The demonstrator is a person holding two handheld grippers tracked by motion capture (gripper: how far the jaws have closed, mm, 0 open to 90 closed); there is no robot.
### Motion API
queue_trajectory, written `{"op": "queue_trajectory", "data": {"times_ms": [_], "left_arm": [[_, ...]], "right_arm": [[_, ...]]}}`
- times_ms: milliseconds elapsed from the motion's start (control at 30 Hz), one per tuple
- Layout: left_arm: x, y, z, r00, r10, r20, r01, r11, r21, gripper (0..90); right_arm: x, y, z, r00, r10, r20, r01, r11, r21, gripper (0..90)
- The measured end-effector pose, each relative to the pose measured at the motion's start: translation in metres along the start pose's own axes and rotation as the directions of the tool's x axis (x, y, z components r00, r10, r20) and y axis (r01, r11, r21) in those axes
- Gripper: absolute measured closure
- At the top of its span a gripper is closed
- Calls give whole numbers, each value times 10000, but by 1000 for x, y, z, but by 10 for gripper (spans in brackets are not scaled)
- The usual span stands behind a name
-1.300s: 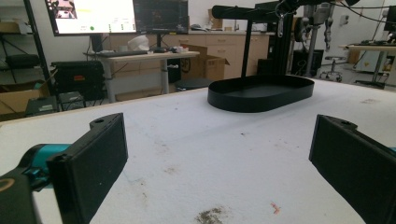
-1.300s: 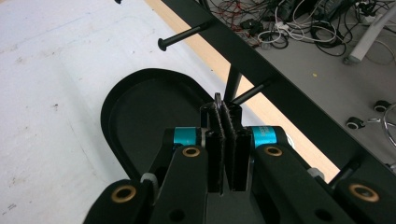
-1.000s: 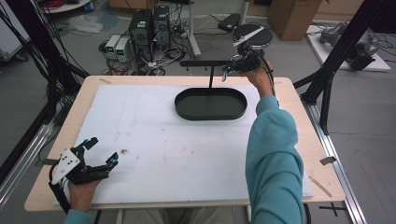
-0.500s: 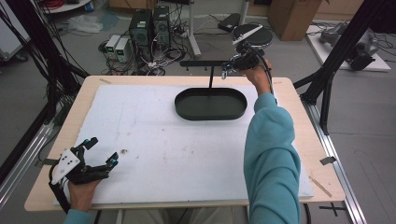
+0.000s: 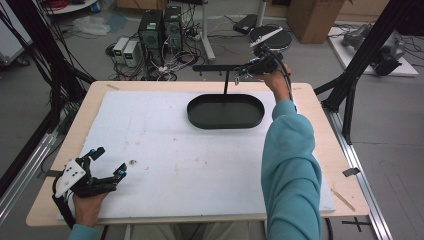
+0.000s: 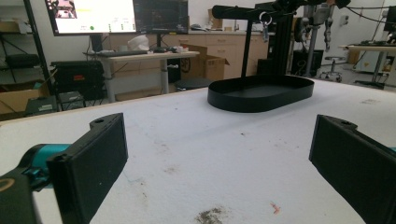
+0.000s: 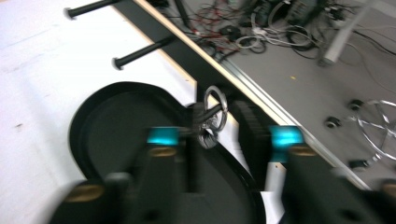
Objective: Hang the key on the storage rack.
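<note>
A black stand with an oval tray base and a horizontal bar with pegs sits at the table's far middle. A metal key ring hangs on a peg of the bar and also shows as the key ring in the left gripper view. My right gripper is at the bar's right end, with the ring between its jaws; the jaws stand slightly apart around it. My left gripper rests near the table's front left corner, wide open with nothing between its fingers.
A white mat covers most of the wooden table. Computers and cables lie on the floor beyond the far edge. Black frame posts stand to the right and left of the table.
</note>
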State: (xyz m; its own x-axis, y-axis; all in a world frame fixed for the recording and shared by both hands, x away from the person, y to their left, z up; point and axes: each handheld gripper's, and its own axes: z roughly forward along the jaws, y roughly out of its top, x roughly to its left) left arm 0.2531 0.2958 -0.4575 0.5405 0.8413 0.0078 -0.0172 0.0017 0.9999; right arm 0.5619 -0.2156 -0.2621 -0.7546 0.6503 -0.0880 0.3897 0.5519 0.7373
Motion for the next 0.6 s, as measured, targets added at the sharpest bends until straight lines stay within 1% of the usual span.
{"op": "queue_trajectory", "data": {"times_ms": [33, 67, 100, 133, 167, 200, 233, 267, 300, 333, 367, 400, 433, 500, 533, 567, 600], "left_arm": [[0, 0, 0, 10000, -7, -4, 7, 10000, -5, 49], [0, 0, 0, 10000, -27, -3, 27, 10000, -5, 49], [0, 0, 0, 10000, -10, -5, 10, 10000, -5, 48], [0, 0, 0, 10000, -9, 3, 9, 10000, 3, 49], [0, 0, 0, 10000, 4, 2, -4, 10000, 25, 49], [0, 0, 0, 10000, -2, 4, 2, 10000, 26, 49], [0, 0, 0, 10000, -8, 3, 8, 10000, 13, 49], [0, 0, 0, 10000, -5, 4, 5, 10000, 25, 48], [0, 0, 0, 10000, -5, 4, 5, 10000, 25, 48], [0, 0, 0, 10000, -7, 0, 7, 10000, 4, 48], [0, 0, 0, 10000, -20, -4, 20, 10000, 9, 49], [0, 0, 0, 10000, -41, -16, 41, 10000, 3, 49], [0, 0, 0, 10000, -29, -2, 29, 10000, -9, 49], [0, 0, 0, 10000, -1, -13, 1, 10000, -16, 49], [0, 0, 0, 10000, -4, -16, 4, 10000, -19, 48], [0, 0, 0, 10000, -4, -17, 4, 10000, -19, 49], [0, 0, 0, 10000, -24, -21, 24, 10000, -27, 49]], "right_arm": [[0, 0, 0, 10000, 0, 0, 0, 10000, 0, 659], [0, -1, 0, 9999, 138, 82, -138, 9999, -27, 586], [1, -2, 0, 9989, 441, 124, -440, 9990, -102, 516], [1, -2, -2, 9986, 480, 244, -476, 9988, -151, 452], [3, -1, -6, 9965, 712, 439, -696, 9969, -363, 294], [4, -1, -7, 9959, 788, 441, -764, 9956, -536, 232], [4, -1, -7, 9959, 788, 441, -764, 9956, -536, 232], [8, 1, -13, 9942, 1042, 277, -1011, 9904, -941, 100], [9, 1, -16, 9937, 1117, 18, -1108, 9878, -1093, 99], [9, 1, -16, 9937, 1117, 18, -1108, 9878, -1093, 99], [12, 2, -19, 9939, 1056, -311, -1087, 9857, -1285, 61], [19, 3, -27, 9950, 907, -412, -958, 9849, -1443, 6], [19, 3, -27, 9950, 907, -412, -958, 9849, -1443, 6], [27, 5, -39, 9970, 677, -373, -728, 9845, -1595, 6], [32, 4, -47, 9982, 517, -306, -567, 9788, -1967, 6], [38, 0, -56, 9985, 433, -321, -497, 9709, -2344, 6], [41, -4, -61, 9988, 352, -354, -427, 9693, -2420, 6]]}}
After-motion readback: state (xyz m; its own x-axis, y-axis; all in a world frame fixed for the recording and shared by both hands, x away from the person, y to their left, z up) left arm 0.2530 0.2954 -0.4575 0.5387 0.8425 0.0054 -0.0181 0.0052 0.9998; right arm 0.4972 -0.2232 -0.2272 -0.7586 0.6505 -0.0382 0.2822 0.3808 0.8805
